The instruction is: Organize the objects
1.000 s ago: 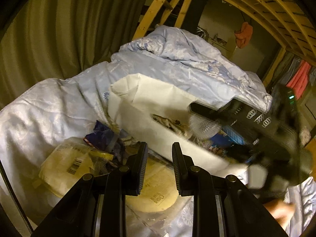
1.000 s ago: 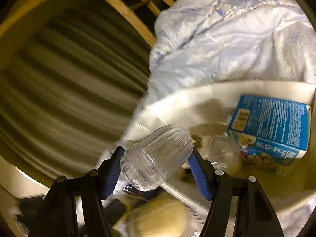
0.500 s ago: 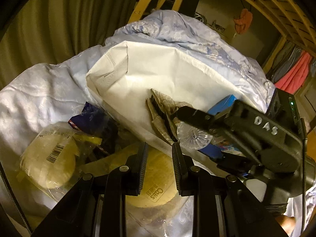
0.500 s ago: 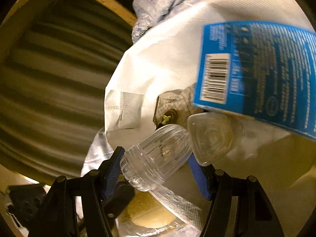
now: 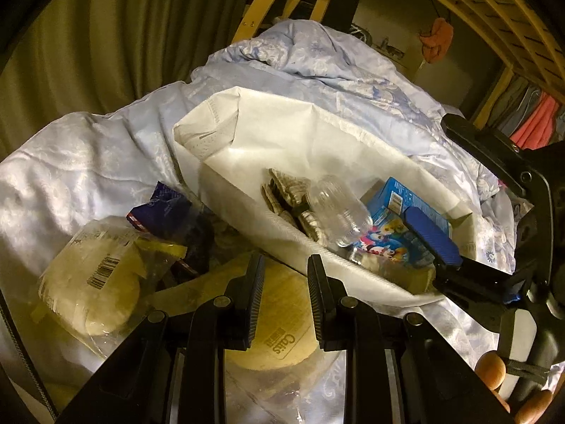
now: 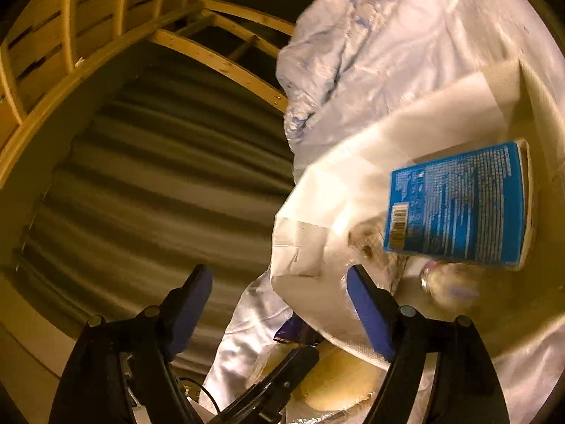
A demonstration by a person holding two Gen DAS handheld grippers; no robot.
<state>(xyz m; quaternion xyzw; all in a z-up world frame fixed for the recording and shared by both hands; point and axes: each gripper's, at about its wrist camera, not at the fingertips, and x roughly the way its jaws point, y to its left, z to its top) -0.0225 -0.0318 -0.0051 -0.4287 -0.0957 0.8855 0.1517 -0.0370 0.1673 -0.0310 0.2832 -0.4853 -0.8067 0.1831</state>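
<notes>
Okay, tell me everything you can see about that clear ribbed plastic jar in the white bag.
The clear ribbed plastic jar is see-through, with a rounded closed end and ridged sides. It lies tilted on its side inside the white fabric bag, resting against folded patterned cloth and the blue cartoon-printed box. Neither gripper touches it; no lid is visible.

Clear ribbed plastic on the jar (image 5: 337, 212), glossy, catching the light as it lies in the white bag (image 5: 317, 148), which looks like matt woven fabric with a fine grid texture. The blue box (image 5: 395, 226) is printed cardboard, slightly shiny. Soft cloth on the pale quilt (image 5: 88, 162), with a satin sheen and a raised pattern. The flatbread packs (image 5: 95, 275) are wrapped in crinkly glossy film. Bare, light wood on the bed frame (image 6: 219, 63). Matt, heavy folds in the curtain (image 6: 159, 176).
</notes>
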